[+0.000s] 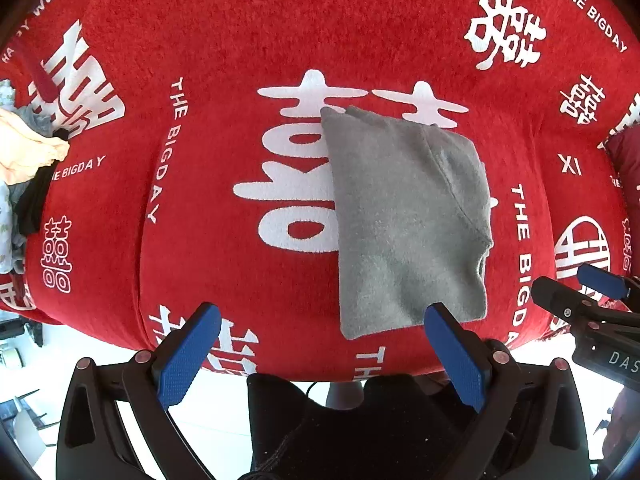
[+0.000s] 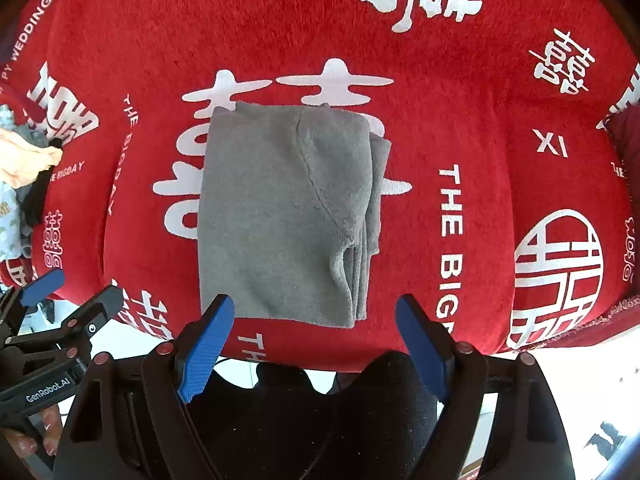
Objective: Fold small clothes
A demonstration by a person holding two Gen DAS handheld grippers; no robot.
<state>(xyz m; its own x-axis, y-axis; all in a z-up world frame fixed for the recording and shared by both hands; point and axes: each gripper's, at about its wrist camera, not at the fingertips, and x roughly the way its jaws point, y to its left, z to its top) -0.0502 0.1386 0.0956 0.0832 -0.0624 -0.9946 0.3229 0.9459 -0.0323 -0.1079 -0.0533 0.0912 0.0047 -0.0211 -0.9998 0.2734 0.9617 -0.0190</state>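
A grey fleece garment (image 1: 404, 220) lies folded into a neat rectangle on the red cloth-covered table (image 1: 240, 40). In the right wrist view the same grey garment (image 2: 280, 212) shows its stacked folded edges along its right side. My left gripper (image 1: 320, 320) hangs open above the table's near edge, its right pad just over the garment's near corner, nothing between its blue pads. My right gripper (image 2: 316, 312) is open too, above the garment's near edge and holding nothing. Each gripper shows in the other's view: the right gripper (image 1: 576, 284) and the left gripper (image 2: 76, 288).
A heap of unfolded small clothes (image 1: 28, 160), cream, black and pale print, sits at the table's left edge; the same clothes heap (image 2: 24, 176) shows in the right wrist view. The red cloth (image 2: 440, 60) carries white characters and lettering. A person's dark-clothed legs (image 2: 320, 420) stand below the near edge.
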